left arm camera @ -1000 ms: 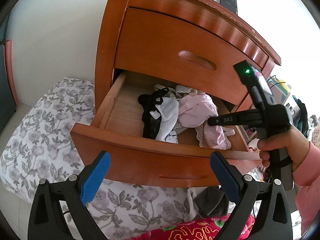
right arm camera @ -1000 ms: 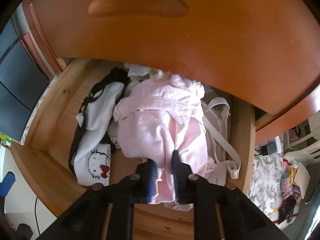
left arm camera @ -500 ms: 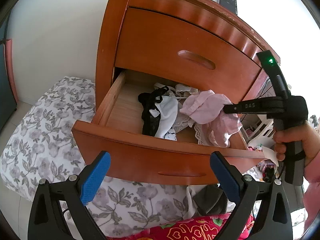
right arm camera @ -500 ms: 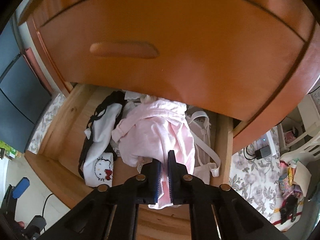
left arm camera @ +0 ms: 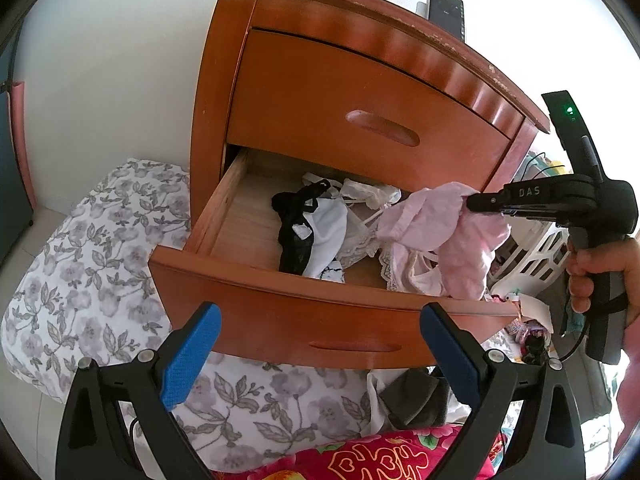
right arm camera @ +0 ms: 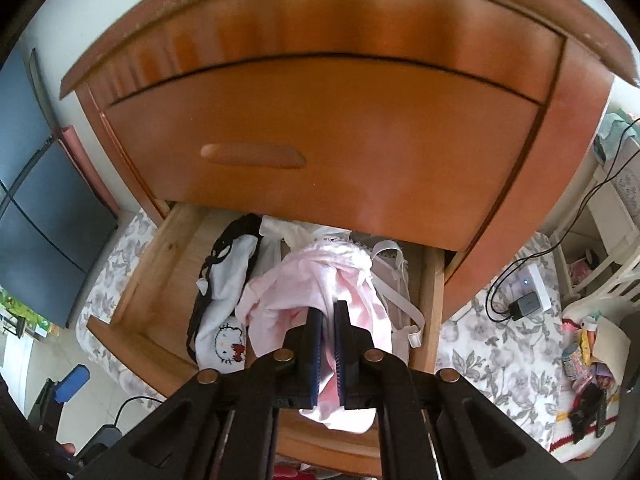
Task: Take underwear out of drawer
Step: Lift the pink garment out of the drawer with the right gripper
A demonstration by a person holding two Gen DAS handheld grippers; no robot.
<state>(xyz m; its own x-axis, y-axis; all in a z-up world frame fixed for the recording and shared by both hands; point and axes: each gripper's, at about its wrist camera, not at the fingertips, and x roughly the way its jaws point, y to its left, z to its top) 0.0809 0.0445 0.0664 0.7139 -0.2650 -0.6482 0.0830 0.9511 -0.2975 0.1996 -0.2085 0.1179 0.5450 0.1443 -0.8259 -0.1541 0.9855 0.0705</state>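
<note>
Room: a bedroom corner with a white wall point(left arm camera: 112, 80); a wooden nightstand point(left arm camera: 224, 92) stands against it, and everything below is placed from that nightstand.
Bedding: a grey flowered cover point(left arm camera: 80, 248) lies low at the nightstand's left and in front of it; a red patterned cloth point(left arm camera: 360, 456) lies nearest, below the drawer front.
Left gripper point(left arm camera: 320, 356): nearest of all, in front of the nightstand's lower drawer, blue pads spread wide with nothing between them.
Lower drawer point(left arm camera: 280, 320): pulled out of the nightstand, its wooden floor bare on the left side.
Drawer contents: a black and white garment point(left arm camera: 316, 232) lies in the middle; white lacy pieces point(left arm camera: 368, 194) sit behind it near the back.
Pink underwear point(right arm camera: 304, 280): raised above the right part of the open drawer, its lower folds hanging down over the drawer's front edge.
Right gripper point(right arm camera: 328, 344): over the right end of the drawer, jaws clamped on the pink underwear, cloth pinched between the blue pads.
Hand point(left arm camera: 600, 272): at the nightstand's right, wrapped around the right gripper's handle.
Upper drawer point(left arm camera: 360, 112): closed, above the open one.
Nightstand top: a dark phone-like thing point(left arm camera: 446, 10) stands at the back edge.
</note>
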